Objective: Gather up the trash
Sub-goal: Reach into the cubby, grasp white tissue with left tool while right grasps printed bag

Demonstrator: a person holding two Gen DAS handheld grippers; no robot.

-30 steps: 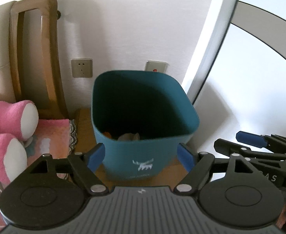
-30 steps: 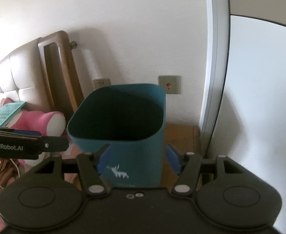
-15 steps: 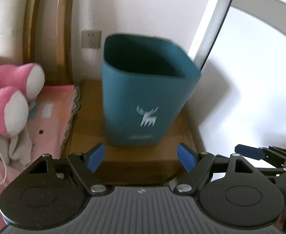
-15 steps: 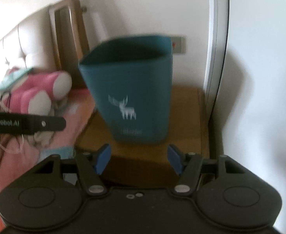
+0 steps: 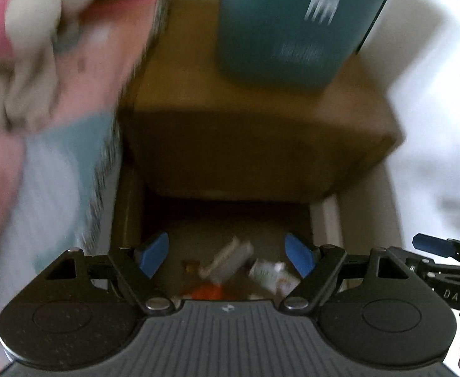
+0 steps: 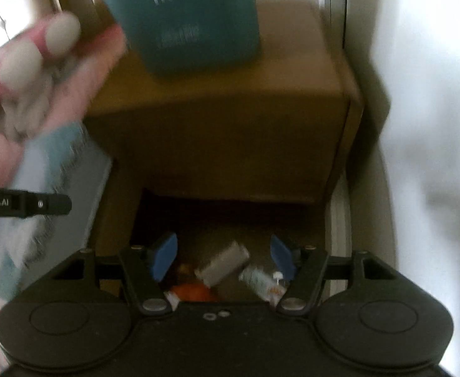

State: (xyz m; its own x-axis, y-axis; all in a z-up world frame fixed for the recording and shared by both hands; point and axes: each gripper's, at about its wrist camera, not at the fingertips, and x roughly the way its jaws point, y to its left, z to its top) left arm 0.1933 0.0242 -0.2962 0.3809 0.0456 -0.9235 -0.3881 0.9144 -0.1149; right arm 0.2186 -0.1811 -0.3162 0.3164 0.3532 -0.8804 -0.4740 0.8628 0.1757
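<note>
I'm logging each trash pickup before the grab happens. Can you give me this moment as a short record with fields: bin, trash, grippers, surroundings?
bin: teal plastic bin with a white deer print, standing on a brown wooden bedside cabinet
trash: on the floor under the cabinet: a grey boxy wrapper, a white crumpled packet, an orange scrap; blurred
left gripper: open, nothing held
right gripper: open, nothing held
surroundings: pink plush toy and pink and blue bedding at the left
</note>
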